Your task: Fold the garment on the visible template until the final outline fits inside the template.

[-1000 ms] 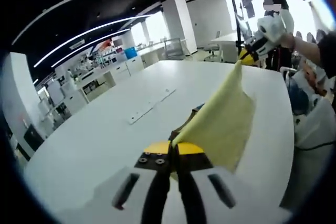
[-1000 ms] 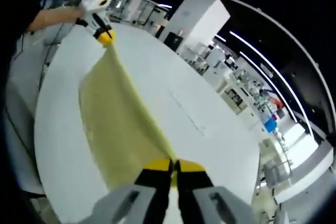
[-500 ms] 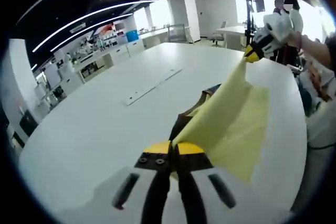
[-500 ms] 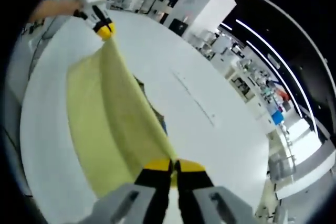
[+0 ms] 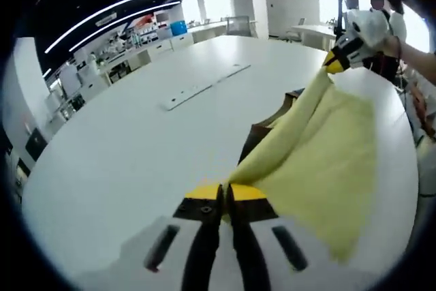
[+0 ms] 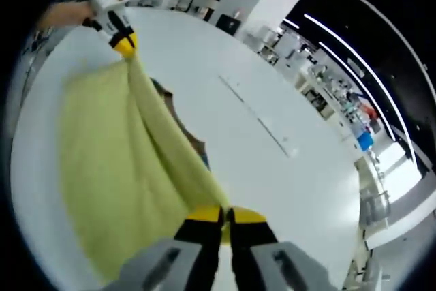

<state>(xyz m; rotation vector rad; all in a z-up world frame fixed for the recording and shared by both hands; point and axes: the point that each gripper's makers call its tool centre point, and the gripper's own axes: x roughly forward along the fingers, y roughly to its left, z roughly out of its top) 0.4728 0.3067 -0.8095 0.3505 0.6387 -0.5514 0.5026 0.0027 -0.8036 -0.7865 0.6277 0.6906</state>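
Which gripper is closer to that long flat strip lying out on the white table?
Hard to call; probably the left. Both grippers, left and right, are shut on the yellow garment, well short of the strip. In each view the strip lies across bare table beyond the cloth.

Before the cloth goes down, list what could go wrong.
Both grippers, left and right, pinch only the top edge of the yellow cloth, so a corner may slip. The hanging cloth hides most of the dark template; it could land askew or bunched on the table.
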